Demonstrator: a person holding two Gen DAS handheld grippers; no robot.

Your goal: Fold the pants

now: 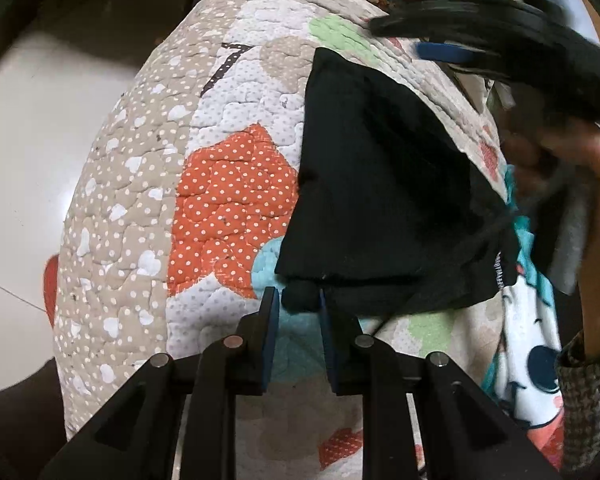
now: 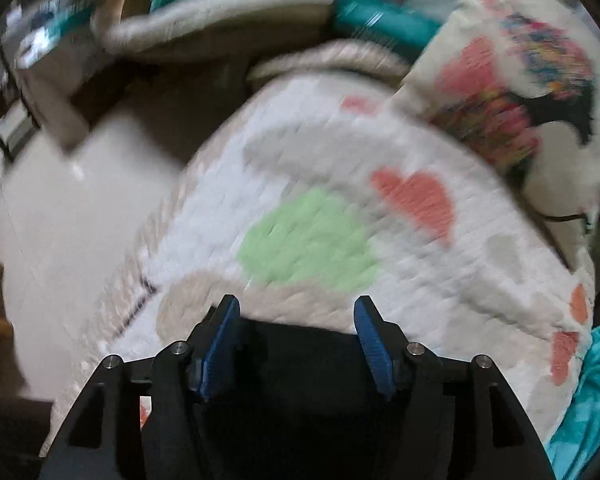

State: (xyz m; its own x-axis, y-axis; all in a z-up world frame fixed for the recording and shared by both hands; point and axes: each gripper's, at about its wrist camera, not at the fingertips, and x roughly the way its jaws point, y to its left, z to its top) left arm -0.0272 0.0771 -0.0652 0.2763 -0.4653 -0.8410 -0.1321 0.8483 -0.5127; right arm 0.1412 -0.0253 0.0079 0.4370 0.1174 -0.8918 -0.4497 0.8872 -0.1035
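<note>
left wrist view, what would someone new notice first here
The black pants stand out, folded on the patchwork quilt right of its orange dotted patch. The left hand-held gripper pinches a bunched corner at their near edge. In the blurred right wrist view, the right hand-held gripper is open over dark fabric, with a green patch beyond it.

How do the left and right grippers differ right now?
The left gripper is narrowed onto a bunched corner of the black pants; the right gripper stands wide open, gripping nothing. Left view is sharp; right is motion-blurred. Both have blue pads and sit over the quilt.
</note>
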